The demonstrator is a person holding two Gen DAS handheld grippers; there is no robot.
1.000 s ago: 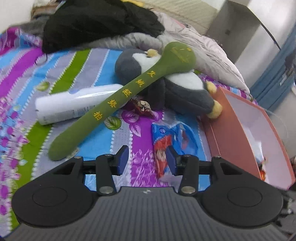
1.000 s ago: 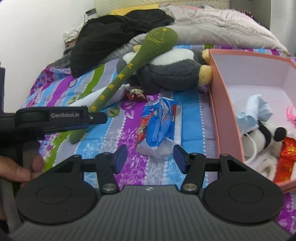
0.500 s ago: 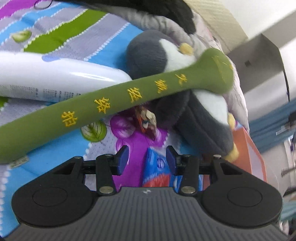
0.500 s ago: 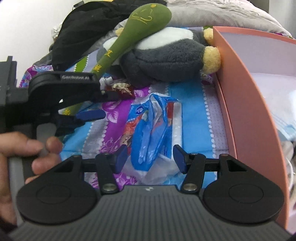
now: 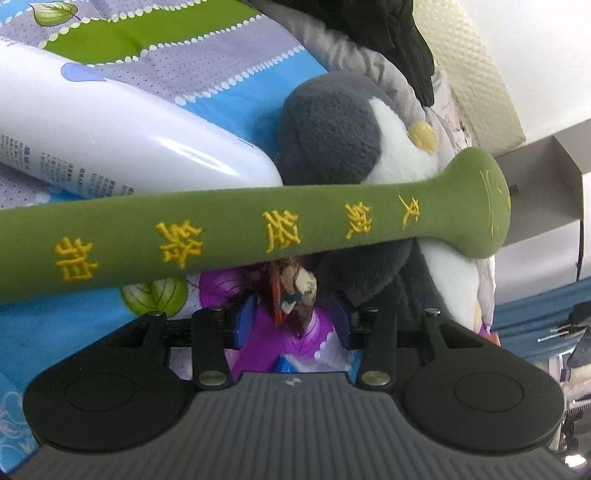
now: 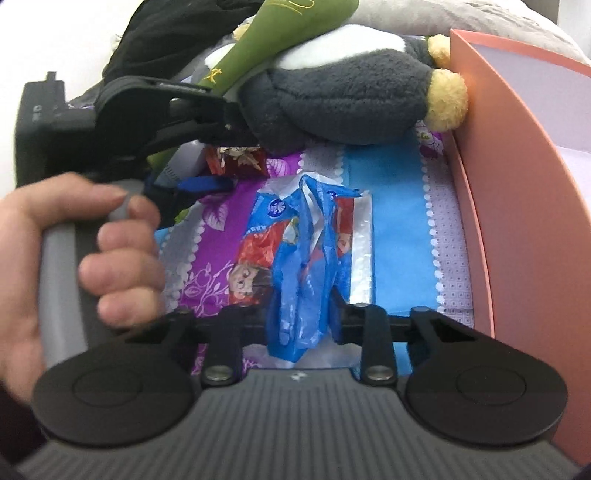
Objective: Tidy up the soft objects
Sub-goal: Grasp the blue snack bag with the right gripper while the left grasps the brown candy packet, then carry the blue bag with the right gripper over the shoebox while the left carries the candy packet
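A long green plush mallet [image 5: 229, 240] lies across a grey and white plush penguin [image 5: 332, 136] on the striped bedspread. Just below the mallet, a small crumpled red wrapper [image 5: 291, 288] sits between the fingers of my left gripper [image 5: 294, 319]. That gripper is open and its pads stand clear of the wrapper. In the right wrist view, a hand holds the left gripper [image 6: 221, 155] beside the penguin [image 6: 343, 96]. My right gripper [image 6: 301, 317] has its jaws closing on a blue snack packet [image 6: 306, 243], which bunches up between the pads.
A white bottle [image 5: 110, 147] lies behind the mallet, touching the penguin. A pink open box [image 6: 487, 192] stands right of the packet, against the penguin's yellow foot [image 6: 445, 99]. Black clothing [image 6: 173, 33] and a grey quilt [image 5: 354, 62] are heaped at the back.
The left gripper has rolled, sunk and come in close under the mallet, so the red wrapper now lies between its fingers. The right gripper has lowered onto the blue packet and its jaws have narrowed.
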